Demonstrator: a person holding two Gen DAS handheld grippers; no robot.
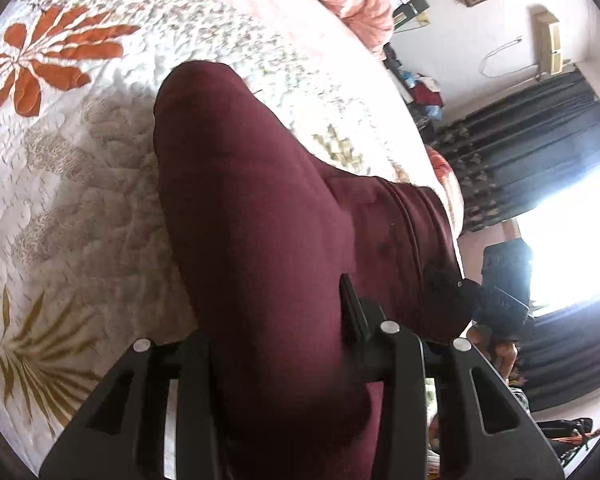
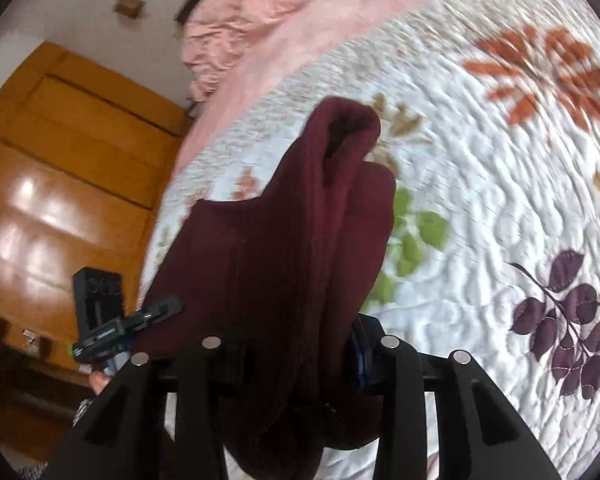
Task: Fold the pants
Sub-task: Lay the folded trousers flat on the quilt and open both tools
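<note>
1. The maroon pants (image 1: 260, 208) are lifted above the quilted bedspread (image 1: 80, 128), held up between both grippers.
2. In the left wrist view, the left gripper (image 1: 284, 344) has a thick bunch of the maroon fabric running between its two fingers. The cloth fills the gap and spills over the front of the jaws toward the camera, so the jaws are clamped on the pants.
3. From that grip the fabric rises forward in a rounded fold, then stretches off to the right, where the right gripper (image 1: 496, 304) shows small and dark at the far end of the cloth.
4. In the right wrist view, the right gripper (image 2: 296, 348) likewise has the pants (image 2: 292, 232) gathered between its fingers, the jaws closed on a bundled, ribbed-looking section.
5. Ahead of the right jaws the fabric stands up in a doubled fold with a rolled tip, and a sheet of it spreads leftward to the left gripper (image 2: 140, 320), seen at the cloth's other edge.
6. The bedspread (image 2: 500, 200) below is white with orange, green and purple leaf prints. A pink blanket (image 2: 260, 12) lies along its far side.
7. A wooden wardrobe (image 2: 60, 160) stands beside the bed in the right view, and dark curtains (image 1: 532, 152) hang by a bright window in the left view.
</note>
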